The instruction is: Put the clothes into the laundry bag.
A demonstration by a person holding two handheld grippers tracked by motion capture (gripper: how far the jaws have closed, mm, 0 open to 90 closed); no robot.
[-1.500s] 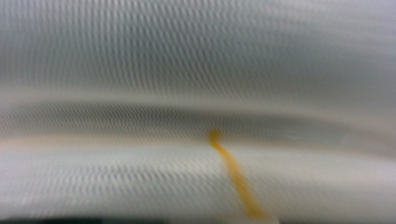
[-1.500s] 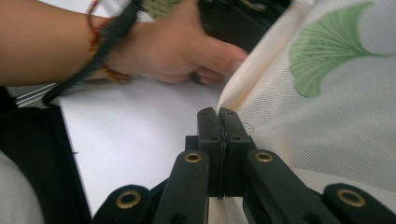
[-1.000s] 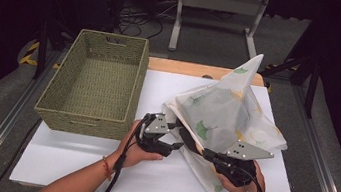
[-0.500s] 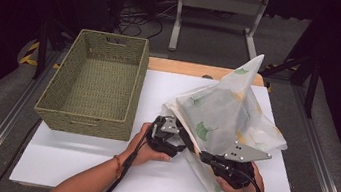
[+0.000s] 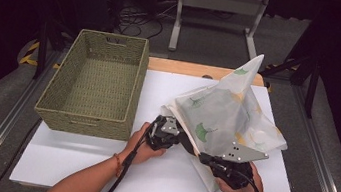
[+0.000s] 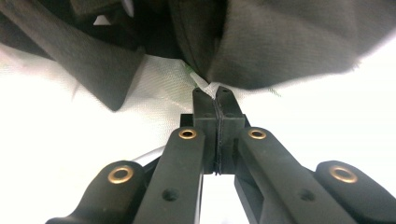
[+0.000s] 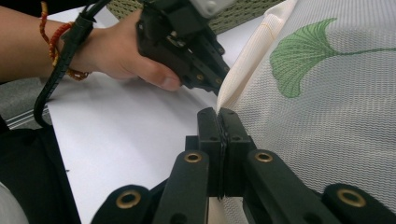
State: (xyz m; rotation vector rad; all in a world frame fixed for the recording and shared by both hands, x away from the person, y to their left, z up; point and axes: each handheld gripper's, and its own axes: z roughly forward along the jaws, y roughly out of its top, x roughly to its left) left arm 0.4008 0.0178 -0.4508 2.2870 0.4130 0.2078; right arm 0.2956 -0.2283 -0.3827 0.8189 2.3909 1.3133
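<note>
A white mesh cloth (image 5: 226,119) printed with green and yellow ginkgo leaves stands in a peak on the right half of the white table (image 5: 98,166). My left gripper (image 5: 190,148) reaches in from the left, and its jaws have just closed on the cloth's cream hem (image 6: 205,86). In the left gripper view the left gripper (image 6: 213,91) is shut with the mesh pinched at its tips. My right gripper (image 5: 202,157) is shut on the same hem a little nearer the table's front edge. The right gripper view shows the right gripper (image 7: 218,112) pinching the hem just below the left gripper (image 7: 217,86).
A woven green basket (image 5: 97,83) with nothing in it stands at the table's left, close to my left hand. A wooden strip (image 5: 187,69) runs along the far edge. A metal stand (image 5: 215,16) and cables lie on the floor beyond.
My left gripper has edged right and down to the cloth's hem and shut on it. The right gripper has held its grip in place.
</note>
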